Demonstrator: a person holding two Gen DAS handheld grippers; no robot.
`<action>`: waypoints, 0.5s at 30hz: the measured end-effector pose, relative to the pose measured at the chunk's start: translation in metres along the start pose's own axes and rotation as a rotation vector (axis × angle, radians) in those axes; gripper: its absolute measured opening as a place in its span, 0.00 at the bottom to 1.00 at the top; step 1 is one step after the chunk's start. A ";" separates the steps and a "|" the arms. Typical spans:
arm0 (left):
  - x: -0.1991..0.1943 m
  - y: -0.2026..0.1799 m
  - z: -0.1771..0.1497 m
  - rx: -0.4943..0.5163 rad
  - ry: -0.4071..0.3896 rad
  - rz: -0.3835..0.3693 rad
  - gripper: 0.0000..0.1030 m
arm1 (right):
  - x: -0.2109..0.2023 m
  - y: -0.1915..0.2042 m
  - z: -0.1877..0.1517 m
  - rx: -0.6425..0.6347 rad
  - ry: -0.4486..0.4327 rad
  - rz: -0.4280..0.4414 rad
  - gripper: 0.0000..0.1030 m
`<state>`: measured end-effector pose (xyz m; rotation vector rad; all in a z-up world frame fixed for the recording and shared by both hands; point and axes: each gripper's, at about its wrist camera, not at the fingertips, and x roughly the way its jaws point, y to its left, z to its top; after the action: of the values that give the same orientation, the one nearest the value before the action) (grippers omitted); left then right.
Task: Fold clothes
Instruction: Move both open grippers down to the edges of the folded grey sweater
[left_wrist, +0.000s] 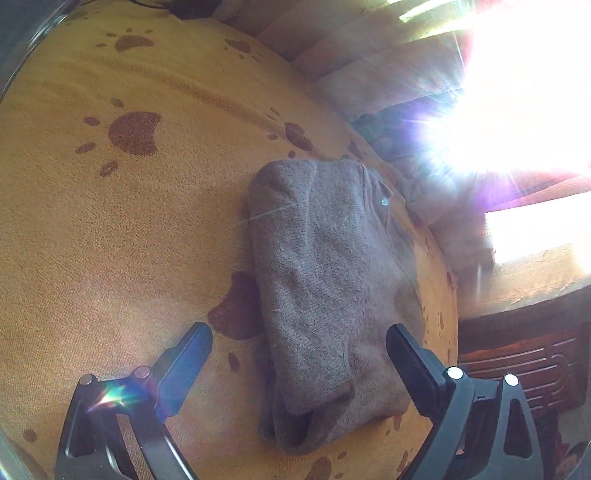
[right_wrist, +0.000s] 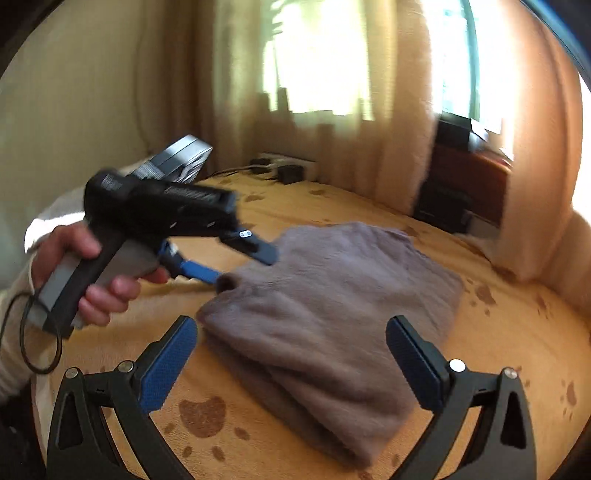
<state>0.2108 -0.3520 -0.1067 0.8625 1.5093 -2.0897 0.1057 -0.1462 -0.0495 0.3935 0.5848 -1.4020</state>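
Note:
A grey-brown knitted sweater (left_wrist: 325, 266) lies folded into a thick rectangle on a yellow blanket (left_wrist: 110, 240) with brown paw prints. My left gripper (left_wrist: 298, 330) hovers open over the sweater's near end, one finger on each side and nothing between them. In the right wrist view the same sweater (right_wrist: 332, 295) sits in the middle of the blanket (right_wrist: 517, 350). My right gripper (right_wrist: 291, 321) is open just in front of its near edge. The left gripper (right_wrist: 243, 266), held by a hand (right_wrist: 99, 288), points at the sweater's left edge with its fingers apart.
Beige curtains (right_wrist: 388, 110) hang behind the bed, with strong window glare (left_wrist: 517, 92). A carved wooden cabinet (left_wrist: 517, 354) stands beside the bed. A power strip (right_wrist: 284, 166) lies at the far edge, and dark furniture (right_wrist: 461, 177) stands at the back right.

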 end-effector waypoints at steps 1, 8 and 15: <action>0.001 0.000 0.000 0.002 0.009 -0.009 0.94 | 0.007 0.013 0.001 -0.060 0.012 0.004 0.99; 0.004 0.001 0.000 -0.003 0.049 -0.058 0.94 | 0.049 0.034 -0.001 -0.170 0.109 -0.006 0.99; 0.008 0.006 0.004 -0.033 0.088 -0.114 0.94 | 0.083 0.035 -0.010 -0.259 0.198 -0.037 0.98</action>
<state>0.2079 -0.3570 -0.1154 0.8856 1.6704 -2.1252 0.1441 -0.2015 -0.1100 0.3159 0.9287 -1.3105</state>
